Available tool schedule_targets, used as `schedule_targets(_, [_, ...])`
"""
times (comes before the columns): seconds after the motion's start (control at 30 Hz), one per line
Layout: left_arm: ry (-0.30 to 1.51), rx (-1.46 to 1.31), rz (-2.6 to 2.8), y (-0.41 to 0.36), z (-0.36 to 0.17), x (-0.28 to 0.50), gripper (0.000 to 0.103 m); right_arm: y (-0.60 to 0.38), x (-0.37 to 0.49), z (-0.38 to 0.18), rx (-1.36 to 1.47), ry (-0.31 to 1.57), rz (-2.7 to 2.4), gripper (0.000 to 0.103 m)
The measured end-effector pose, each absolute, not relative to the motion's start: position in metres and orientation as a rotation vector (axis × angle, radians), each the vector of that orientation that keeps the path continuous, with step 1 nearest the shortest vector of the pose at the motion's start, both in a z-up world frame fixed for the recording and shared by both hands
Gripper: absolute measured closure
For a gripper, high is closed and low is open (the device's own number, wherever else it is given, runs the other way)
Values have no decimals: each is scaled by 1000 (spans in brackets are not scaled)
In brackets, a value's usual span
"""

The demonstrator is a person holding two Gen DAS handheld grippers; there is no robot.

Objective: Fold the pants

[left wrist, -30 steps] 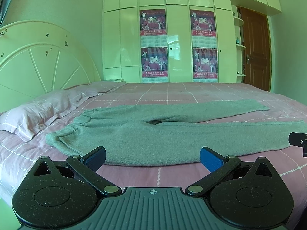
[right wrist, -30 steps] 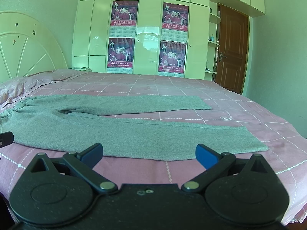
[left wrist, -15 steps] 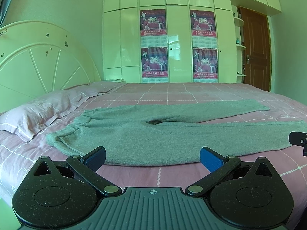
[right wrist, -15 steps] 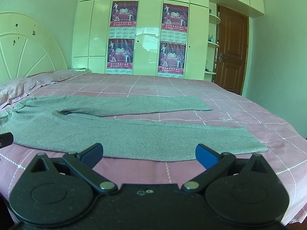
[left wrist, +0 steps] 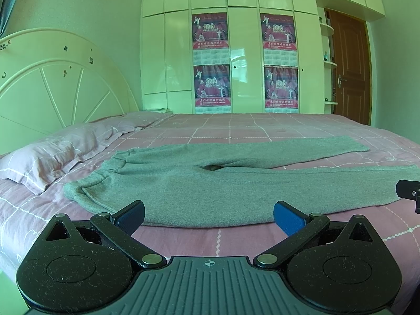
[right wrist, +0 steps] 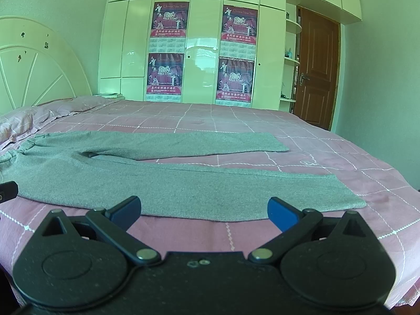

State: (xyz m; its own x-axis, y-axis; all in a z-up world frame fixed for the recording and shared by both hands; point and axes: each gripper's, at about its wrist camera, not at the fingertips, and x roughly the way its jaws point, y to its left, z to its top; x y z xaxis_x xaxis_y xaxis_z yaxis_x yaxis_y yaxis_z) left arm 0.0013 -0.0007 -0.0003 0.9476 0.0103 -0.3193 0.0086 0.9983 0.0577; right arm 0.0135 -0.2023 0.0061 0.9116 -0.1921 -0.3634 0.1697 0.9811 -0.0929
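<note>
Left wrist view: left gripper (left wrist: 208, 214) at bottom centre, blue pads spread wide, nothing between them. It sits just short of the near edge of the grey pants (left wrist: 210, 183), not touching. The pants lie flat across mid-frame on the pink checked bedspread (left wrist: 236, 131), waistband toward the left and both legs running right, split in a narrow V. Pillow (left wrist: 50, 157) at mid left, just beside the waistband. Cream headboard (left wrist: 57, 86) at upper left. White wardrobe (left wrist: 244, 47) fills top centre, four red posters (left wrist: 210, 31) on its doors. Legible: "2010", "Chinese New Year"; the Chinese line and calendar grid under it are too small to read. Brown door (left wrist: 349, 68) at upper right, corner shelves beside it. A black piece of the right gripper (left wrist: 408, 190) pokes in at the right edge, over the near leg. Nothing between pads and cloth.

Right wrist view: right gripper (right wrist: 203, 211) at bottom centre, pads also wide apart and empty. The near pant leg crosses right in front of the pads; its cuff ends at lower right. The far leg is behind it, cuff at mid right. Same wardrobe, posters, "2010" again. Door at upper right. A black bit of the left gripper shows at the left edge, at the hip of the pants. Path to the cloth is clear.
</note>
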Motion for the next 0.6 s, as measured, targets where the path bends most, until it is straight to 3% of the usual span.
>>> schedule_targets(0.6, [323,57,1,0,-1,2,0,-203,14,6,-60,379,-186,6])
